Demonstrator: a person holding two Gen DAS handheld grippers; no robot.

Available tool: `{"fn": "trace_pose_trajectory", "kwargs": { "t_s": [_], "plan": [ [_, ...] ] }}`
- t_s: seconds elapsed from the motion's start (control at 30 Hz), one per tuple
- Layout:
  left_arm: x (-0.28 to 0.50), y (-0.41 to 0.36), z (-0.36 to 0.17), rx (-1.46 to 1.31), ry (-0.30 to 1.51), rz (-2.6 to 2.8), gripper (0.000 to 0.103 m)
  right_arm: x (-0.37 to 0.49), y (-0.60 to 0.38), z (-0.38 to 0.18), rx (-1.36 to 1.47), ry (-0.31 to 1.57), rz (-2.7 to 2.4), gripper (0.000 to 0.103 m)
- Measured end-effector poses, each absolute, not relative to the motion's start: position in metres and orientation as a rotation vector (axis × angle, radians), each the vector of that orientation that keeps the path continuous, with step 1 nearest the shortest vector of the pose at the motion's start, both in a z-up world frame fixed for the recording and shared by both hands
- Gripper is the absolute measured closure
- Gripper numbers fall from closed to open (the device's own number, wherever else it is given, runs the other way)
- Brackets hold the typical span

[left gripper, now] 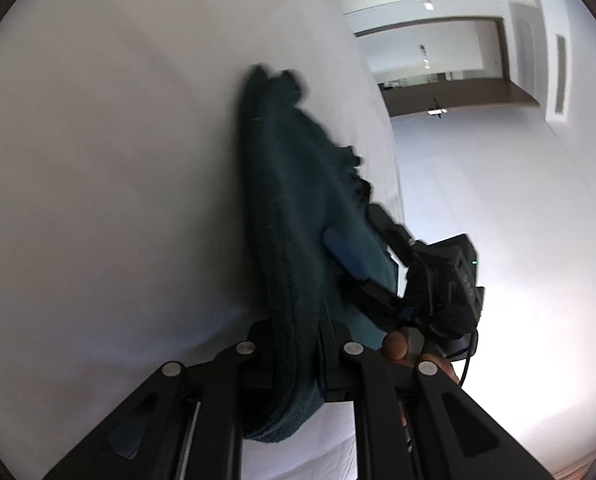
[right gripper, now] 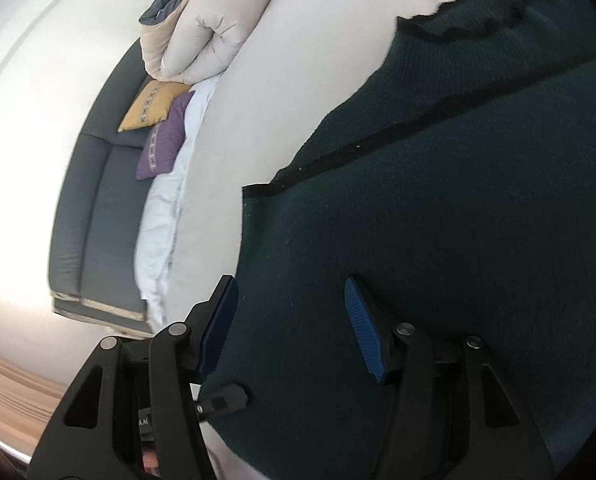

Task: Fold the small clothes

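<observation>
**Dark green knit garment (right gripper: pixel 437 208) part-way through folding on the white bed (left gripper: pixel 98 160).**
Left hand-held gripper (left gripper: pixel 298 364) was clamped on a doubled edge at 6 o'clock; right hand-held gripper (right gripper: pixel 294 328) stood wide apart, its blue fingers (right gripper: pixel 363 330) straddling the cloth without pinching. One fold appeared made; flattening and further folds seemingly remained.

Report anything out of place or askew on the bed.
Nothing looks damaged or spilled. The dark green garment lies on the white bed, its far edge bunched and uneven; the left gripper is clamped on it.
</observation>
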State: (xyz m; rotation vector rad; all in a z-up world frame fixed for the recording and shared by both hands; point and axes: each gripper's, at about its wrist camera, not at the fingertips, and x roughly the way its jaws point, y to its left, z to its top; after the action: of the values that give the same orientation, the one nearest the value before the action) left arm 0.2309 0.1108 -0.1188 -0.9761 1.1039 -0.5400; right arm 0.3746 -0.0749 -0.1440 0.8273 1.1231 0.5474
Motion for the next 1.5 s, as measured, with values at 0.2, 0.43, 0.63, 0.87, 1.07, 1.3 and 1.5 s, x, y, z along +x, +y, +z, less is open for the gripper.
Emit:
{"fn": "trace_pose_trajectory", "kwargs": {
  "t_s": [0.2, 0.43, 0.63, 0.87, 1.07, 1.3, 1.5],
  "plan": [
    [0.250, 0.040, -0.047, -0.769, 1.047, -0.593, 0.091, 0.361, -0.148, -0.123, 0.974, 1.066, 0.567, 0.037],
    [0.269, -0.123, -0.020, -0.533, 1.074, -0.738, 0.091, 0.351, -0.266, -0.118, 1.130, 1.019, 0.533, 0.028],
    [0.268, -0.198, -0.038, -0.497, 1.107, -0.828, 0.050, 0.337, -0.338, -0.145, 1.231, 1.031, 0.441, 0.029],
    [0.252, -0.137, -0.025, -0.550, 1.035, -0.790, 0.037, 0.331, -0.356, -0.142, 1.274, 1.000, 0.497, 0.029],
    [0.237, -0.095, -0.038, -0.567, 1.034, -0.748, 0.031, 0.327, -0.350, -0.121, 1.089, 1.064, 0.412, 0.028],
    [0.225, -0.089, -0.071, -0.614, 1.092, -0.736, 0.031, 0.332, -0.298, -0.108, 0.755, 1.177, 0.320, 0.057],
    [0.219, -0.090, -0.066, -0.591, 1.088, -0.750, 0.031, 0.316, -0.313, -0.104, 0.691, 1.171, 0.216, 0.090]
  ]
}}
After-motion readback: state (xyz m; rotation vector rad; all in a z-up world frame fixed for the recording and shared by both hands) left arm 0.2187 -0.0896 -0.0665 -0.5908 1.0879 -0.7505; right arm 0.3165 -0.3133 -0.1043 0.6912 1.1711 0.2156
